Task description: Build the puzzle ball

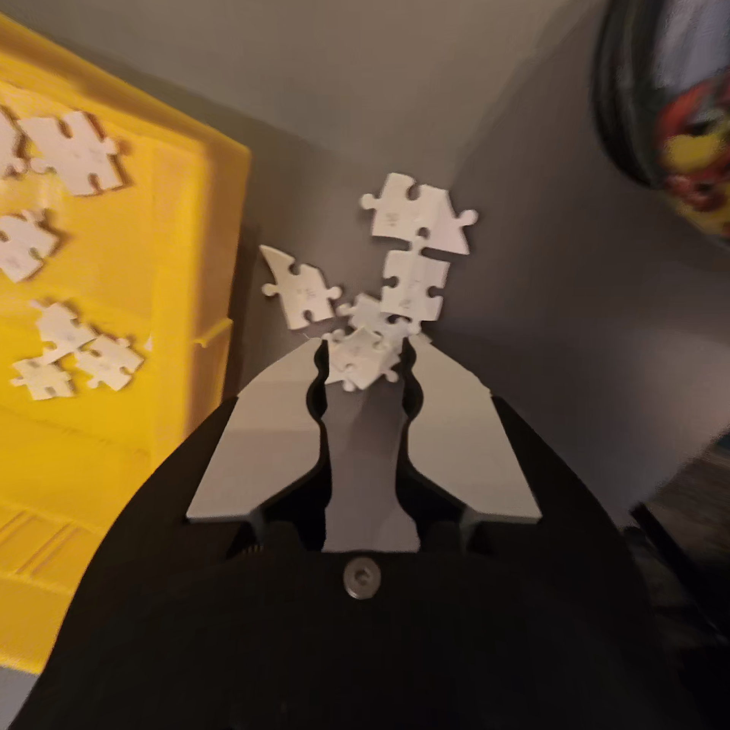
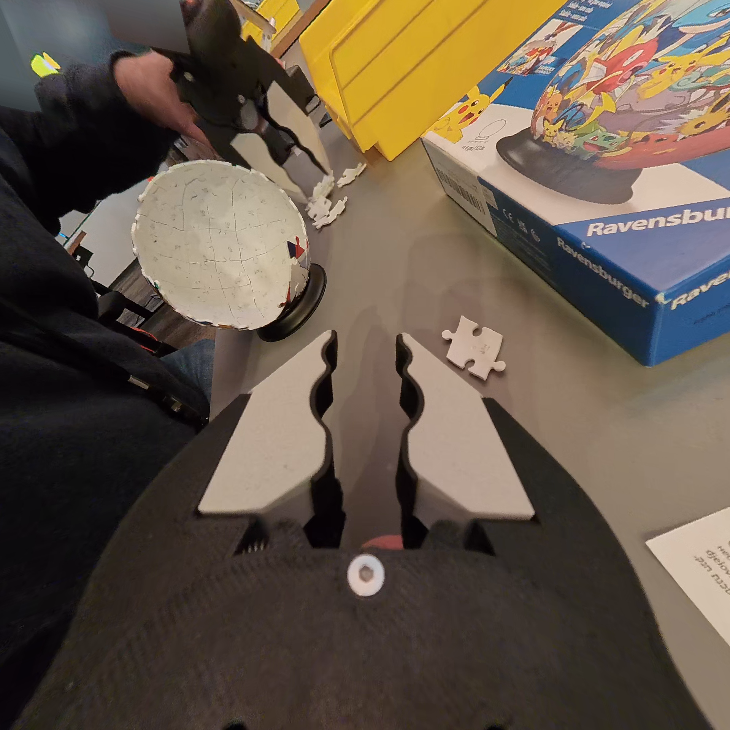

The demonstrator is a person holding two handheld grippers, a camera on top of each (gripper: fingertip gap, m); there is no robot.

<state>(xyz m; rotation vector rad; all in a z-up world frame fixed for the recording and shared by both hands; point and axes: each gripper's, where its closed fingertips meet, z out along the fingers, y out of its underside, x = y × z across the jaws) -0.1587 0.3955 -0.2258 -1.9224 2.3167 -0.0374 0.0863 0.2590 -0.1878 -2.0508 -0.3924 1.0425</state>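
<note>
Left wrist view: the left gripper [image 1: 365,357] noses into a small heap of white puzzle pieces [image 1: 411,253] on the grey table [image 1: 553,355], its fingers set narrow around a piece [image 1: 357,361] at the tips; whether they actually pinch it cannot be told. The heap lies dead ahead, spreading away from the tips. A yellow bin [image 1: 189,237] holding more pieces stands just to the left.

Right wrist view: the right gripper [image 2: 365,339] hovers over the table [image 2: 553,454] with its fingers narrowly apart and nothing between them. A lone white piece [image 2: 474,347] lies flat just right of the tips, nearer this gripper than the other. The half-built puzzle ball [image 2: 221,245], its white inside showing, tilts on a black stand [image 2: 304,308] ahead to the left. Beyond it the left gripper [image 2: 316,185], in a person's hand [image 2: 150,91], works the heap. The puzzle box [image 2: 592,237] and yellow bins [image 2: 395,79] line the far side; a white card [image 2: 699,565] sits at right.
</note>
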